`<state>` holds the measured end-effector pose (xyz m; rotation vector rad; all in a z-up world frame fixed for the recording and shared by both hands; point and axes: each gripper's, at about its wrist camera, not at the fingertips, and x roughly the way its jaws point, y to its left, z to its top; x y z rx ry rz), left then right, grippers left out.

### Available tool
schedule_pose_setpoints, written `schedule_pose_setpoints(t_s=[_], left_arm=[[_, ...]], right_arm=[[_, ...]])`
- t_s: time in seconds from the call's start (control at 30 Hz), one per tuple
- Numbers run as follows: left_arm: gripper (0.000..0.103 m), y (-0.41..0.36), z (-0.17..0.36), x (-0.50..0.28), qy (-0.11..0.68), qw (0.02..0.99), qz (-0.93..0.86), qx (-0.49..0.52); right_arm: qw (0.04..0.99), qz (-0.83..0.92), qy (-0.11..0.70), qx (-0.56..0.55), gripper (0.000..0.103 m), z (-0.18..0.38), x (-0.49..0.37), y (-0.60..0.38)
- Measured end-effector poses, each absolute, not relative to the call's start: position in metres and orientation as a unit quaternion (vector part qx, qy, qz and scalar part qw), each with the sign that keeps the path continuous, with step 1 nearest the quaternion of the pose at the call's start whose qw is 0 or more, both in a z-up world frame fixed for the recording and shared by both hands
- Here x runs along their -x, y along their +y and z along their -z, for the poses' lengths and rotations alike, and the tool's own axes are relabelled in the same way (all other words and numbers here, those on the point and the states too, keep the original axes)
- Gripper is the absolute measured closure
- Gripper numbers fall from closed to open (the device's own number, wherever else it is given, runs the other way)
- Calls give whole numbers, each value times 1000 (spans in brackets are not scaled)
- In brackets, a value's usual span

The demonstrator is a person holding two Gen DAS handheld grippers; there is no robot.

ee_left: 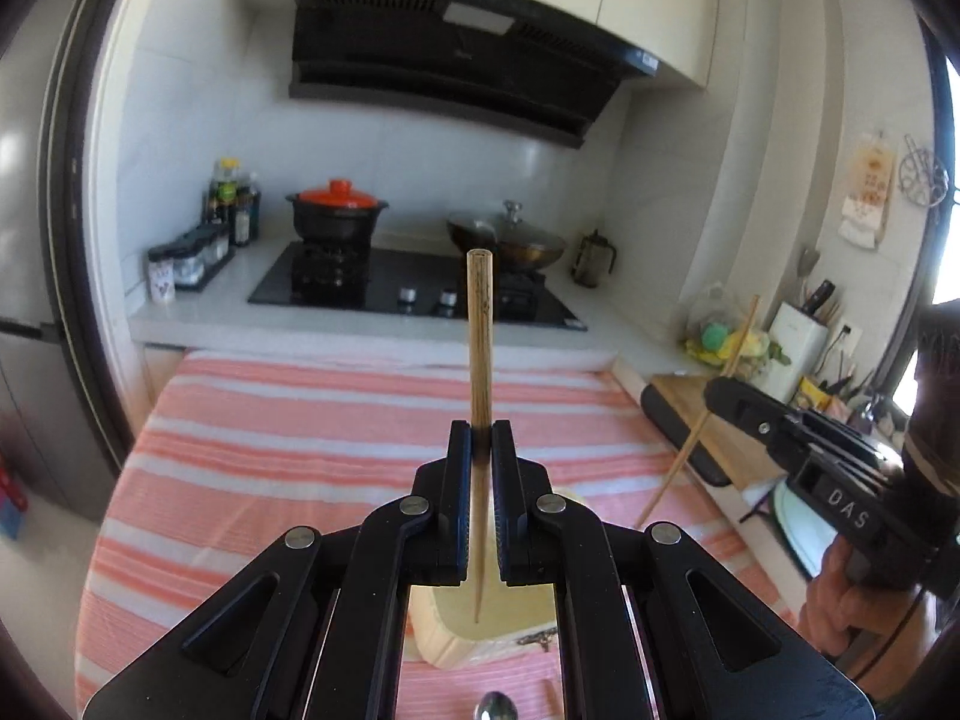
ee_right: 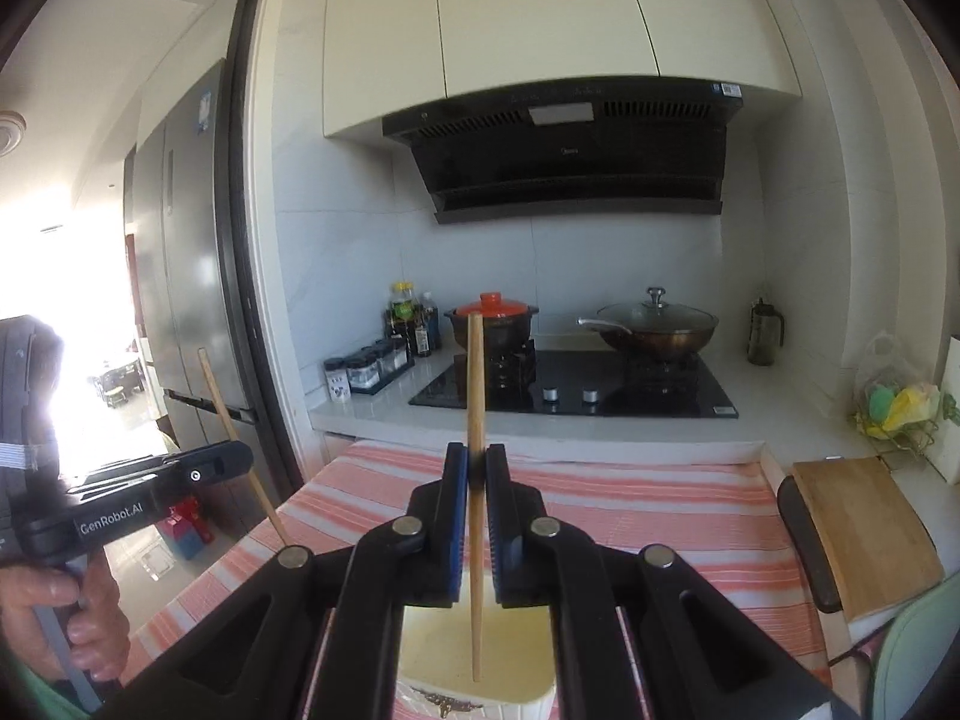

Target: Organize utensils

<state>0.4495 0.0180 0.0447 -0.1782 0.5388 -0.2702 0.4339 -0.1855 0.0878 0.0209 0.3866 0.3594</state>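
Observation:
My left gripper (ee_left: 480,435) is shut on a wooden chopstick (ee_left: 480,330) that stands upright, its thin tip pointing down over a cream box (ee_left: 480,606) on the striped cloth. My right gripper (ee_right: 476,459) is shut on a second wooden chopstick (ee_right: 476,384), also upright, its tip down inside the cream box (ee_right: 432,654). Each gripper shows in the other's view: the right one (ee_left: 714,402) at the right edge, the left one (ee_right: 240,462) at the left edge, each with its chopstick. A metal spoon (ee_left: 495,708) lies on the cloth below the box.
A pink and white striped cloth (ee_left: 288,456) covers the table. A wooden cutting board (ee_right: 864,528) lies at its right. Behind are a black hob (ee_right: 576,390), a red-lidded pot (ee_right: 492,318), a lidded wok (ee_right: 654,324) and spice jars (ee_right: 366,369).

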Motion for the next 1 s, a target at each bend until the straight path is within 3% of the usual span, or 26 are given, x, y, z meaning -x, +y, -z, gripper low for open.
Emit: schedule_pose_setpoints(t_s=[0.3,0.37,0.4,0.43,0.47,0.5,0.63,0.77,1.0], left_arm=[[97,-12,42,-493,385,913,126,54],[83,-11,48,-488,391,911,123,55],[61,-9,49,-482,390,911,122,57],[41,-7,48,-474,384,914,118,58],[34,-4,45,-465,376,918,116,59],[25,0,42,-453,368,920,118,59],[7,16,41,-391,360,923,133,37],[3,32,61,-316,365,923,123,24],[3,35,109,-218,381,919,84,60]], right_arm=[[906,-160,391,-36,96,19,-507,-185],[900,-165,401,-39,93,26,-507,-185],[901,-164,400,-39,92,27,-504,-187],[902,-164,398,-42,82,26,-499,-189],[904,-164,393,-46,67,23,-492,-193],[907,-163,385,-50,63,19,-484,-197],[915,-159,370,-33,61,9,-432,-216],[922,-142,359,11,49,20,-349,-233],[933,-60,353,41,46,66,-219,-246]])
